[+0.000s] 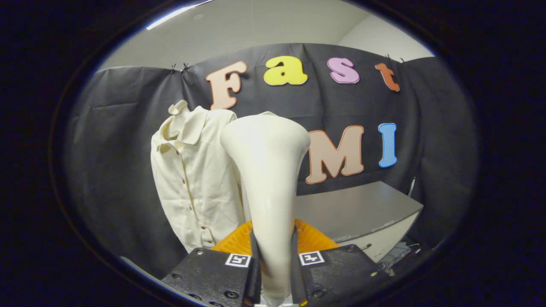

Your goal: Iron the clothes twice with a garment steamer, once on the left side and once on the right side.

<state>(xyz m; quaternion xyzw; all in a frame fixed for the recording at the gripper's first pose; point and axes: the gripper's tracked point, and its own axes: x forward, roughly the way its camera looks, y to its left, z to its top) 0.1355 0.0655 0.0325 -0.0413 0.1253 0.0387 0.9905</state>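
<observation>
A cream garment steamer (268, 170) stands upright between my fingers, its wide head flaring above them. My gripper (274, 260) is shut on the steamer's narrow handle, one black finger (254, 256) pressing on each side. A cream button-up shirt (192, 179) hangs against the black cloth wall beyond the fingers, to the left of the steamer head and partly hidden behind it. The shirt's collar sits at the top and a row of dark buttons runs down its front. The steamer head is close to the shirt's right side; whether it touches the fabric cannot be told.
A grey table (362, 209) stands to the right beyond the fingers, against the black cloth wall (111, 149). Some cables lie below the table's front edge (394, 260). An orange part of the gripper body (313, 238) shows behind the fingers.
</observation>
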